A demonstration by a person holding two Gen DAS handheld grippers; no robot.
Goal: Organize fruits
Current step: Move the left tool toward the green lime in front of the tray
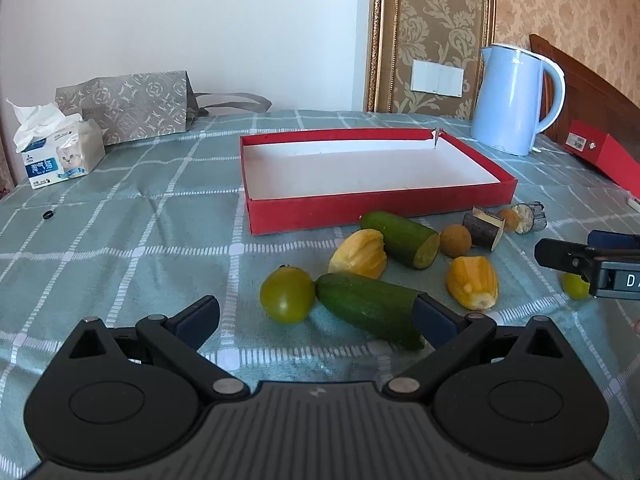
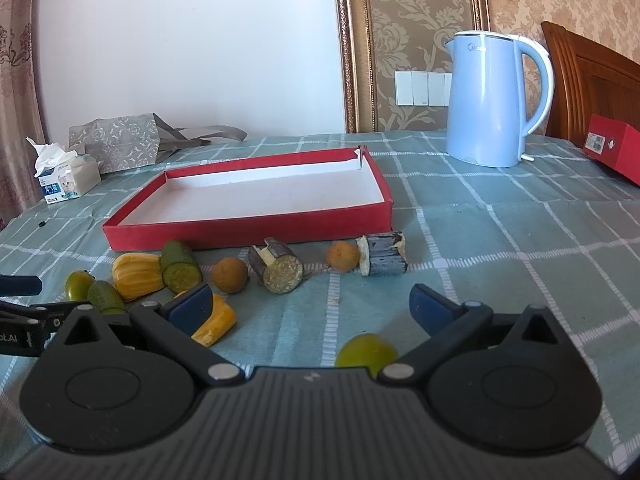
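A shallow red box [image 1: 380, 204] [image 2: 248, 232] with a white floor lies empty on the checked cloth. In front of it are scattered cucumber pieces [image 1: 400, 238], yellow ribbed fruit pieces [image 1: 358, 254], brown round fruits [image 1: 456, 240] and dark cane segments [image 1: 484, 230]. My left gripper [image 1: 316, 320] is open low over the cloth, with a green tomato [image 1: 287, 294] and a cucumber piece [image 1: 372, 308] between its fingers; the cucumber's end lies against the right finger. My right gripper [image 2: 312, 306] is open around another green tomato [image 2: 366, 350], close to its body. A yellow piece [image 2: 216, 324] lies behind its left finger.
A light blue kettle [image 1: 516, 96] stands behind the box at the right. A red carton [image 2: 616, 152] lies at the far right edge. A tissue box [image 1: 60, 156] and a grey patterned bag [image 1: 128, 104] sit at the back left. A small black ring [image 1: 48, 214] lies on the cloth.
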